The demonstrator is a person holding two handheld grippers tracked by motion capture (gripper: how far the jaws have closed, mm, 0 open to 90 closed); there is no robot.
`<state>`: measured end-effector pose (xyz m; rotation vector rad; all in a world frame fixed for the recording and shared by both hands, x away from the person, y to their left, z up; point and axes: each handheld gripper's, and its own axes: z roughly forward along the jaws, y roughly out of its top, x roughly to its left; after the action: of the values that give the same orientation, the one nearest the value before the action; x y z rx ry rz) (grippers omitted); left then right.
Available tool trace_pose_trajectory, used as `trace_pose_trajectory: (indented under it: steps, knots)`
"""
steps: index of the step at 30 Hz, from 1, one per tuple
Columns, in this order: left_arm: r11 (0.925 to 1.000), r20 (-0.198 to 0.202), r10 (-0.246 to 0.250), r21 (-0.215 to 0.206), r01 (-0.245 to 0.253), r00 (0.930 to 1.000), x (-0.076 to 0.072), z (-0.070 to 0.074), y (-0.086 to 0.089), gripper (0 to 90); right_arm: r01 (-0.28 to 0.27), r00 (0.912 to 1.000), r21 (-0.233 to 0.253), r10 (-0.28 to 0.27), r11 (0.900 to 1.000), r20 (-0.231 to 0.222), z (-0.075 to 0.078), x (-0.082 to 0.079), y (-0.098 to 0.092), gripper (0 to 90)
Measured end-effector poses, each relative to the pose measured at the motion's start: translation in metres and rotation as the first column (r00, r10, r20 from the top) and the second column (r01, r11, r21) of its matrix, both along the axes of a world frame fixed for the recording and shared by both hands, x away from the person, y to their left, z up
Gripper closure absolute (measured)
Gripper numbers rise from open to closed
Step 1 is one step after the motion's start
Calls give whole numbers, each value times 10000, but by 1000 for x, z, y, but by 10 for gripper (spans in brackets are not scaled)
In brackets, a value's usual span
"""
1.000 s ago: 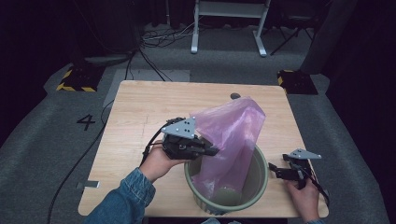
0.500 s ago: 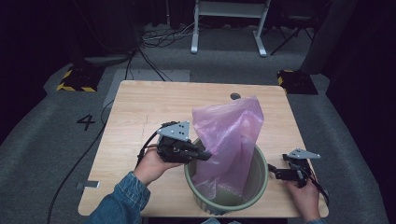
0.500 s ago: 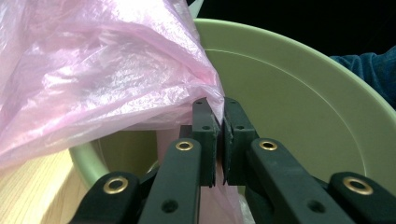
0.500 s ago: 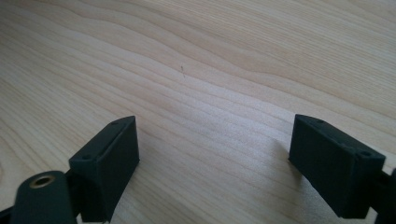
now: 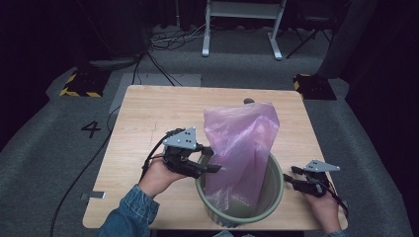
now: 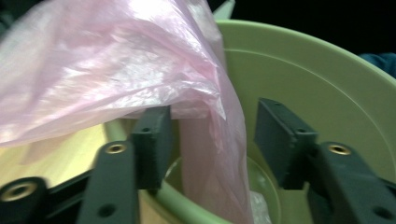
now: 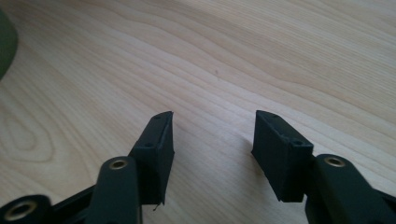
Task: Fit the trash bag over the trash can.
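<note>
A pink plastic bag (image 5: pixel 242 143) stands upright in a pale green bin (image 5: pixel 274 197) at the table's near edge. My left gripper (image 5: pixel 213 160) is at the bin's left rim, open. In the left gripper view its jaws (image 6: pixel 212 135) straddle the rim of the bin (image 6: pixel 327 84), one outside and one inside. A fold of the bag (image 6: pixel 116 60) hangs between them, ungripped. My right gripper (image 5: pixel 289 177) lies low on the table just right of the bin. It is open (image 7: pixel 212 135) over bare wood (image 7: pixel 233 56) with nothing between its fingers.
A small dark object (image 5: pixel 248 101) sits at the table's far edge behind the bag. The left gripper's cable (image 5: pixel 99 163) trails off the table's left side. The bin's edge (image 7: pixel 5 42) is at the upper left of the right gripper view.
The bag's top has swung left and now stands more upright. My left gripper has shifted slightly toward the near side at the rim. The right gripper has stayed put.
</note>
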<state>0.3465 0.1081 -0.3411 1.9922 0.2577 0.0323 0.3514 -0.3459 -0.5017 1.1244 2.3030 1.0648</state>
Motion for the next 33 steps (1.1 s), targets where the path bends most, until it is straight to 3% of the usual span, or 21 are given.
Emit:
trace_pose_trajectory:
  steps: [5,8,13,22,29,33]
  knots:
    - [9988,70,390,-297,-387,9992,-2,3,12,351,-422,9980,756,456,9962,-444,10,2,-2,484]
    - [9963,-78,543,-662,-547,9985,1,2,22,316,-534,9976,1237,584,9909,-371,19,1,-4,472]
    - [9915,-366,753,-1032,-787,9965,3,2,31,315,-871,9958,1592,905,9834,-140,40,2,-6,444]
    - [9899,-250,1083,-892,-1101,9938,14,14,21,311,-1426,9890,2098,1306,9673,701,89,5,-4,400]
    - [9897,-168,1054,-959,-1065,9943,23,22,13,315,-1749,9832,2265,1576,9582,926,117,10,0,362]
    - [9905,-151,898,-1029,-909,9958,22,23,12,317,-2137,9750,2443,1908,9459,1141,133,13,3,346]
